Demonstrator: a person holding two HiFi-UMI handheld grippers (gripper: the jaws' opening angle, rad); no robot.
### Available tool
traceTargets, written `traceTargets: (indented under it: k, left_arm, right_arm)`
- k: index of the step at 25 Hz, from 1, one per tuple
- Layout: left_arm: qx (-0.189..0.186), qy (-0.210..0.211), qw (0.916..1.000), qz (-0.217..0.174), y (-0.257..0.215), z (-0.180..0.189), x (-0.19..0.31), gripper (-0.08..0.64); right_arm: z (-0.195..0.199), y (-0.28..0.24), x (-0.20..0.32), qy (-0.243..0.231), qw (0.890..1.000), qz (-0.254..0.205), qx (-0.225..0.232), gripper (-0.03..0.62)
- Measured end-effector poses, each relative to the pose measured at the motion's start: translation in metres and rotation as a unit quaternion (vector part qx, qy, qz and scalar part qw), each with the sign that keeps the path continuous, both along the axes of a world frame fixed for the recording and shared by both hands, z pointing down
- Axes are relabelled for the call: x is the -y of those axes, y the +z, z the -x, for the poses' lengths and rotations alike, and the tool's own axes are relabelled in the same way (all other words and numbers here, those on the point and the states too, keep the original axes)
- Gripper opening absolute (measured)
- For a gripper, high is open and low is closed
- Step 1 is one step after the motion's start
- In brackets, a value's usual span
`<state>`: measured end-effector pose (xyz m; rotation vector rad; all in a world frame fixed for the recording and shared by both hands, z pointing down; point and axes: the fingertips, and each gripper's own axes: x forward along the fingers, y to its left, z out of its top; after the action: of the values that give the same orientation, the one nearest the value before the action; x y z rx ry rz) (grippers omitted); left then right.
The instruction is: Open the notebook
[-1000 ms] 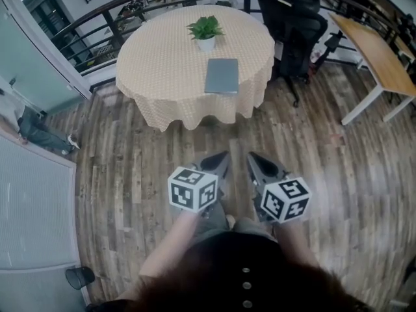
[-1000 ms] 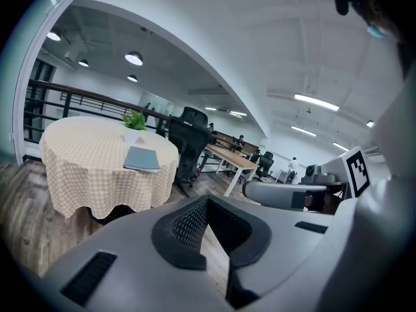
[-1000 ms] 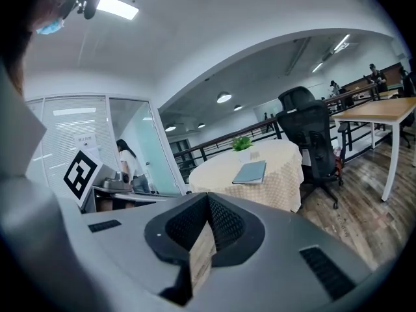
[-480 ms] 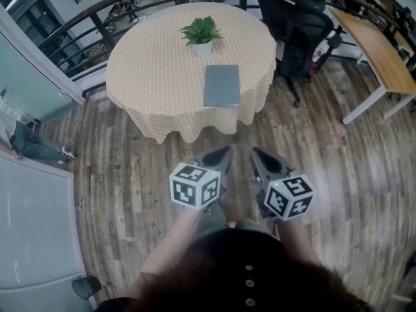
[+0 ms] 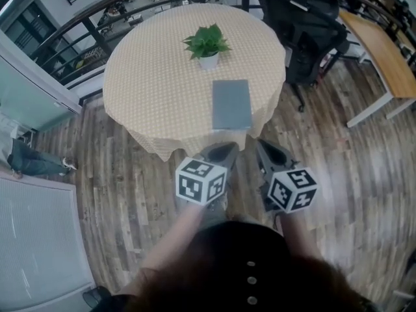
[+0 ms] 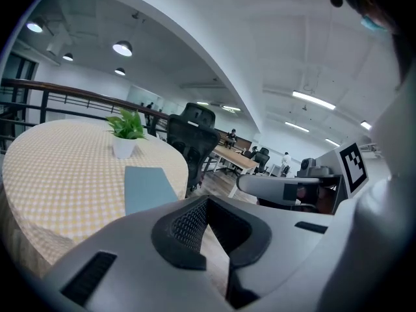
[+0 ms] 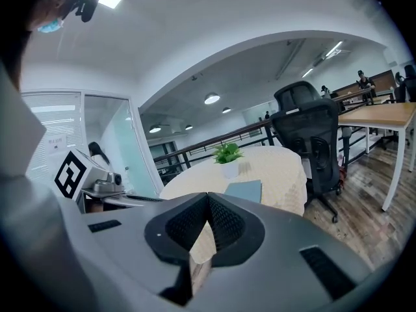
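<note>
A closed grey-blue notebook point(image 5: 231, 104) lies flat near the front edge of a round table point(image 5: 156, 77) covered in a checked cream cloth. It also shows in the left gripper view as the notebook point(image 6: 148, 188) and in the right gripper view as the notebook point(image 7: 244, 190). My left gripper point(image 5: 224, 151) and right gripper point(image 5: 266, 149) are held side by side in the air just short of the table's edge, pointing at it. Both are shut with nothing between the jaws: left gripper point(image 6: 207, 200), right gripper point(image 7: 208, 197). Neither touches the notebook.
A potted green plant point(image 5: 207, 44) stands on the table behind the notebook. A black office chair point(image 5: 305, 18) is at the table's right, with a wooden desk point(image 5: 383, 51) further right. A railing point(image 5: 97, 28) runs behind, a glass wall point(image 5: 32, 90) at left.
The table and notebook have come closer and lower in the head view. Both shut grippers have advanced together toward the table's front edge.
</note>
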<state>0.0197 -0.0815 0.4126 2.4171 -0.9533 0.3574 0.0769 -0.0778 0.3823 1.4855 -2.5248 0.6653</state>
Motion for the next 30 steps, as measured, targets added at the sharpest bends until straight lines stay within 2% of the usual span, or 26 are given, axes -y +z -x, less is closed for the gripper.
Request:
traceTargets:
  k: [8,12,20,24,30]
  left_arm:
    - [0.002,0.036,0.9993,-0.009,-0.004,0.004,0.075,0.011]
    - [0.009,0.062,0.998,-0.011,-0.003,-0.002,0.097,0.011]
    - [0.015,0.107,0.9941,-0.007,0.003,-0.009,0.117,0.011]
    - [0.004,0.108,0.9941,0.007,0.008,-0.012,0.123,0.011]
    - [0.017,0.108,0.994,0.011,0.017,-0.02,0.128,0.011]
  right_arm:
    - [0.019,-0.004,0.069,0.023,1.0,-0.003,-0.008,0.011]
    - [0.009,-0.003,0.095,0.057,0.998,-0.001,-0.013,0.011]
    - [0.003,0.0,0.128,0.087,0.996,0.008,-0.014,0.011]
    - [0.002,0.002,0.135,0.09,0.996,0.013,-0.02,0.011]
    - [-0.01,0.009,0.136,0.091,0.996,0.022,-0.013,0.011]
